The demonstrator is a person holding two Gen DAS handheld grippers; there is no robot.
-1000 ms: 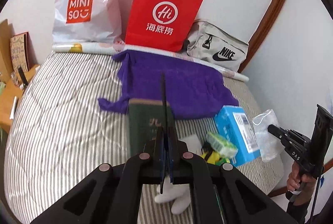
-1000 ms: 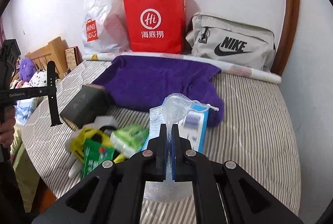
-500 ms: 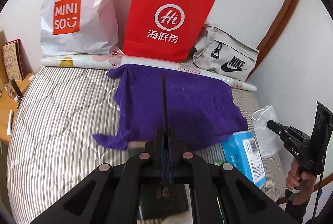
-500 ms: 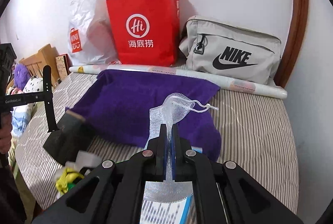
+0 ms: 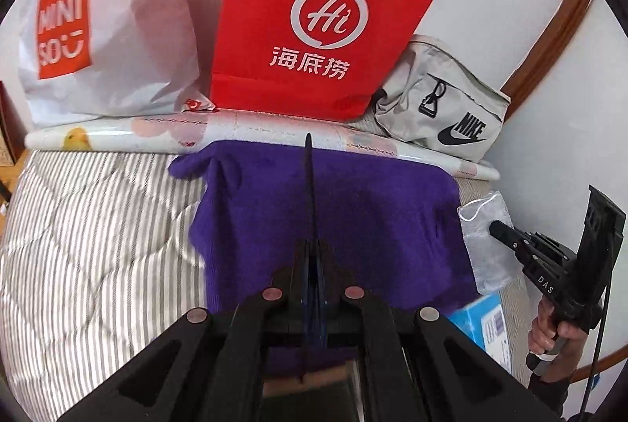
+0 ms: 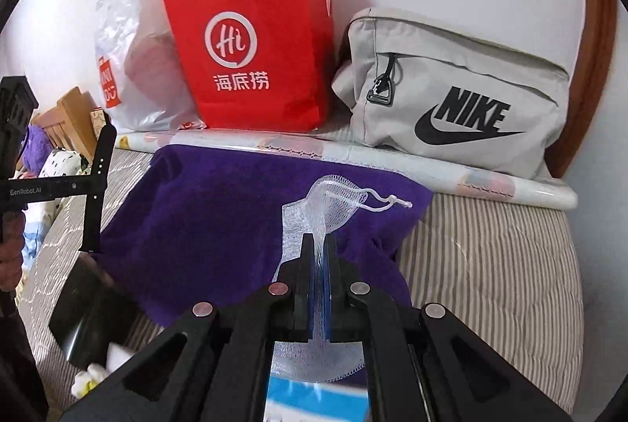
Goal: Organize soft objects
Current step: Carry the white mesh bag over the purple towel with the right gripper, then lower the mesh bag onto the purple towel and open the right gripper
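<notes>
My left gripper [image 5: 312, 253] is shut on the thin cover [image 5: 310, 194] of a dark green book, seen edge-on; the book [image 6: 90, 312] hangs below it over the bed. My right gripper [image 6: 320, 245] is shut on a white mesh drawstring bag [image 6: 333, 202], which droops on both sides of the jaws. In the left wrist view that mesh bag [image 5: 482, 237] hangs at the right. Both grippers hover over a purple towel [image 5: 333, 218] spread on the striped bedspread [image 5: 98, 245]. A blue box [image 6: 314, 398] lies under the right gripper.
Against the wall stand a white Miniso plastic bag [image 5: 110, 29], a red paper bag [image 5: 325, 29] and a grey Nike bag [image 6: 451, 96], behind a rolled printed sheet [image 5: 157, 135]. Wooden furniture [image 6: 70, 119] stands left of the bed. A white soft item [image 6: 98, 375] lies near the front edge.
Both grippers have moved forward over the purple towel toward the bags, carrying the book and the mesh bag. The pile of small items near the front has slipped out of view.
</notes>
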